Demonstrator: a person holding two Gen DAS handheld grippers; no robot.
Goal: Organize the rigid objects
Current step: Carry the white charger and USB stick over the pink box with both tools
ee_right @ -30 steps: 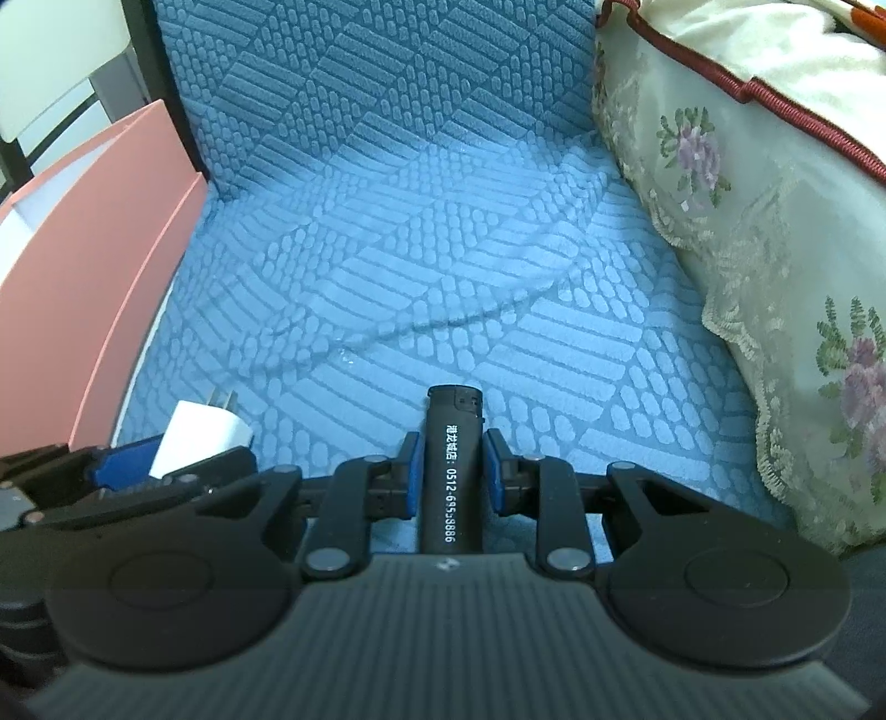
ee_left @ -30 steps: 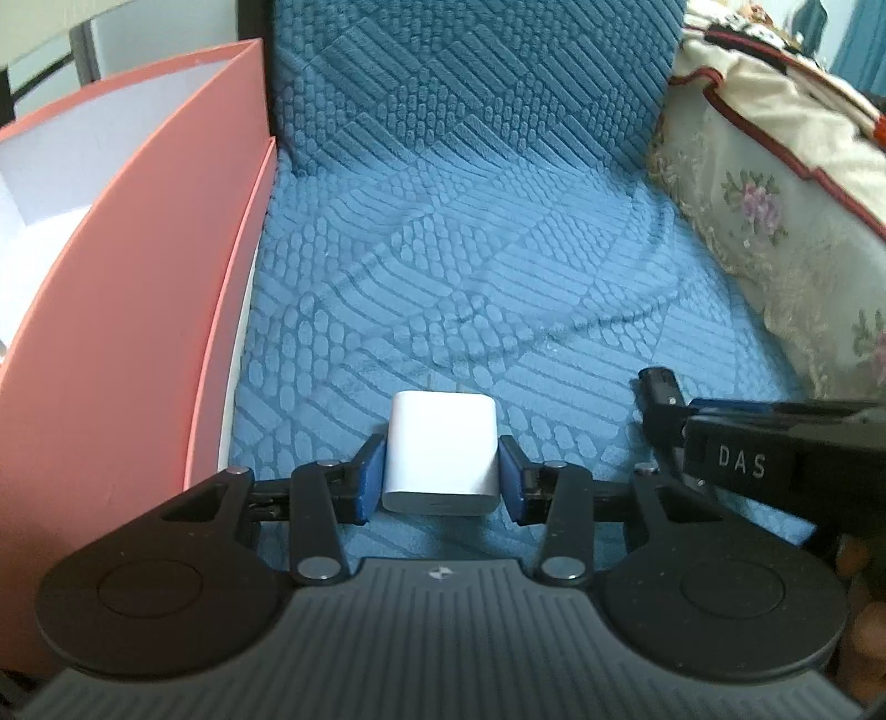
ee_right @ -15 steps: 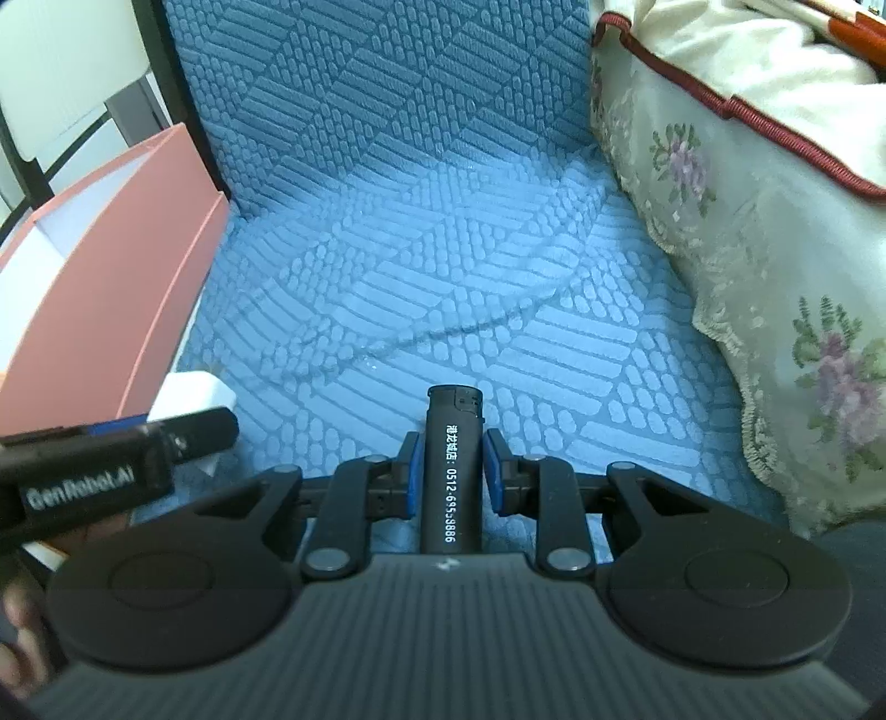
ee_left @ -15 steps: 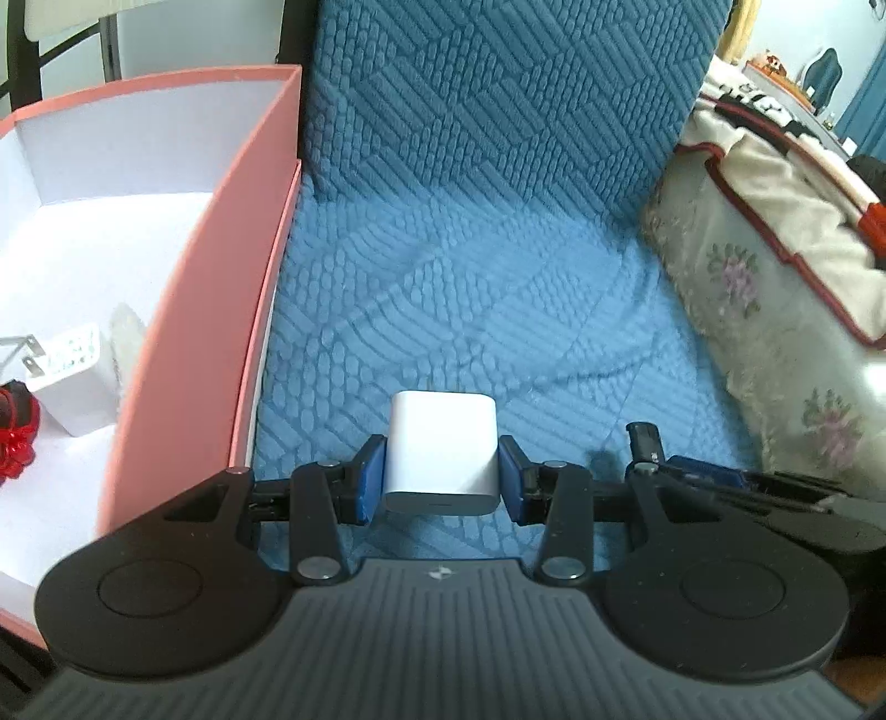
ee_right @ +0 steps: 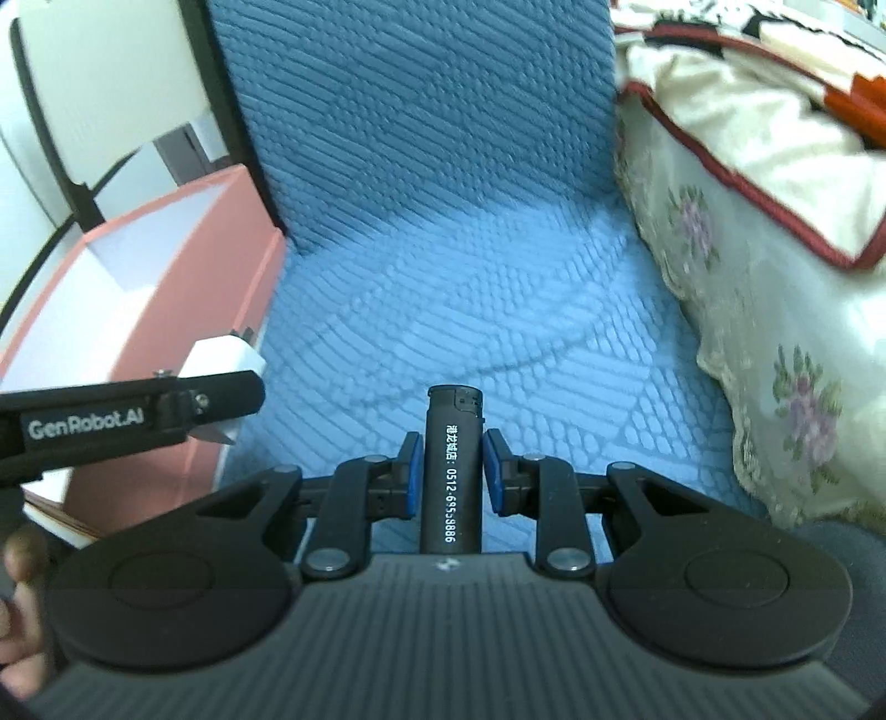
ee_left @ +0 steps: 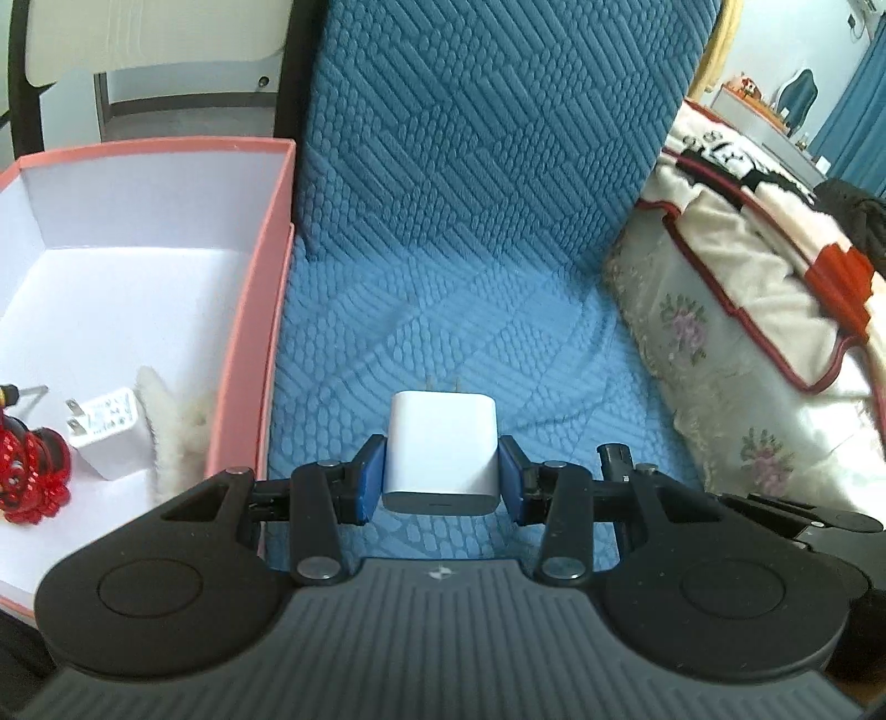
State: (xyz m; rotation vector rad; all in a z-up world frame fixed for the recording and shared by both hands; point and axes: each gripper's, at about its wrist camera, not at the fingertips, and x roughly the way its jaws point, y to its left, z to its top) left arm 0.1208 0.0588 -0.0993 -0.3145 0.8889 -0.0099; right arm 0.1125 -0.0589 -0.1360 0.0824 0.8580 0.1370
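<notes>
My left gripper is shut on a white charger plug, held above the blue cushioned seat, just right of the pink box. The charger also shows in the right wrist view. My right gripper is shut on a black lighter with white print, held above the seat. The lighter's tip shows in the left wrist view. The box holds another white charger, a red ornament and a white furry thing.
The blue seat back rises behind. A floral cream blanket lies along the right side. A white chair stands behind the box. The box also shows at the left in the right wrist view.
Both grippers have risen with their objects. The left wrist view now looks down into the pink box, whose contents have come into sight.
</notes>
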